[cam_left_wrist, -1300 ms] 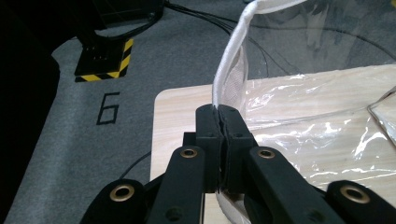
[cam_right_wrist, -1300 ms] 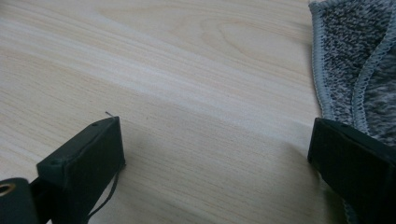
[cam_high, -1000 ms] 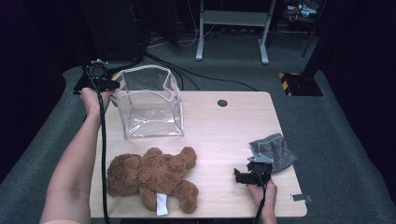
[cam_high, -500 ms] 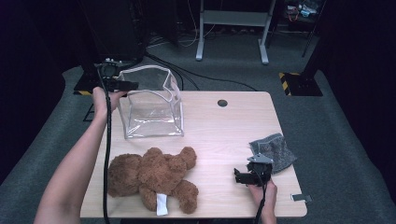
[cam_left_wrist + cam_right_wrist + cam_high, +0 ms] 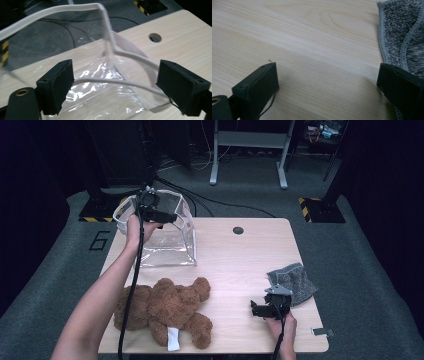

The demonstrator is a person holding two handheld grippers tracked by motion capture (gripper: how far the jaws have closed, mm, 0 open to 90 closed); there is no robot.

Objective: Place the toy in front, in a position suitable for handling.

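Left gripper (image 5: 159, 214) has moved right along the tabletop's far-left corner, jaws just opened wide over the clear bag's (image 5: 167, 245) rim (nothing pinched). Bag released, standing open. Right gripper (image 5: 263, 309) unmoved, jaws wide, empty, beside grey cloth (image 5: 292, 281).

in the left gripper view the clear bag (image 5: 107, 100) runs off the bottom edge, and we can't quite tell whether its near rim touches either pad.
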